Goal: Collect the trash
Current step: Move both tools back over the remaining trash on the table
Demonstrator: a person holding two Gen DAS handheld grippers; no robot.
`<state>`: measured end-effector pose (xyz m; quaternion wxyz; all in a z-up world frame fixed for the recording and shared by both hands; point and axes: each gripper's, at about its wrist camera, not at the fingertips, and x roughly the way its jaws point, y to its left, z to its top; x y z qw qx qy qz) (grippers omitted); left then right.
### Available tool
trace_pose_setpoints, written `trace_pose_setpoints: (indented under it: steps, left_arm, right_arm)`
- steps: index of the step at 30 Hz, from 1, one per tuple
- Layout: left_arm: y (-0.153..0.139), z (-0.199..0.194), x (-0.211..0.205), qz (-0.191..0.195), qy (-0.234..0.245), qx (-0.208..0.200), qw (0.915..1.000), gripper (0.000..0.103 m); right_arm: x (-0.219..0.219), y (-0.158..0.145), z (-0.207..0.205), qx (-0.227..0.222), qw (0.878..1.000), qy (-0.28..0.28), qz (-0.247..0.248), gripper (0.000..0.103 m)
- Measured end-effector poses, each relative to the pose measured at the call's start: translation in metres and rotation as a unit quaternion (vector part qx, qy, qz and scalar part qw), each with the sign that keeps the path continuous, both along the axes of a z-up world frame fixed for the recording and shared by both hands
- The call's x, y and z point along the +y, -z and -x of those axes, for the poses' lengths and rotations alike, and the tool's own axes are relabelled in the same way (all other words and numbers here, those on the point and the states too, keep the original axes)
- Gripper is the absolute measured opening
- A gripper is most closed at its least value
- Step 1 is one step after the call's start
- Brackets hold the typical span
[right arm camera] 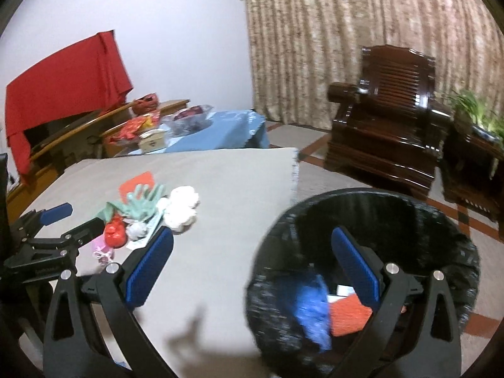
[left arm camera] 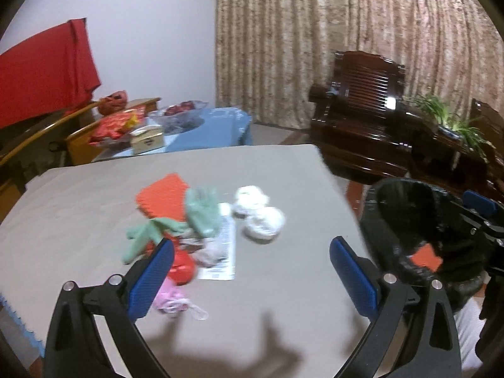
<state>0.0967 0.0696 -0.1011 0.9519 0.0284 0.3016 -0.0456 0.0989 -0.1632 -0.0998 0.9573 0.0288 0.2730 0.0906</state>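
Observation:
A pile of trash lies on the grey table: an orange sponge sheet, a green glove, crumpled white tissues, a flat printed wrapper, a red crumpled bag and a pink plastic bit. My left gripper is open and empty just before the pile. My right gripper is open and empty above the black-lined bin, which holds a blue bag and an orange piece. The bin also shows in the left wrist view.
A dark wooden armchair stands behind the bin, with a potted plant to its right. Behind the table is a blue-clothed table with snacks and a box. Red cloth hangs at the left.

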Motion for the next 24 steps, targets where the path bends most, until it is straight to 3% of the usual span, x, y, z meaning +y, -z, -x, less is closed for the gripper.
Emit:
trace_pose_setpoints:
  steps: [9,24]
  left_arm:
    - [0.013,-0.001,0.065,-0.008,-0.071,0.017,0.9973,0.097]
    - [0.061,-0.022,0.096,-0.009,-0.100,0.077,0.9920,0.096]
  right_arm:
    - [0.052,0.009,-0.017,-0.003,0.998,-0.059,0.000,0.098]
    - [0.109,0.054,-0.053,0.046,0.993,-0.105,0.015,0.098]
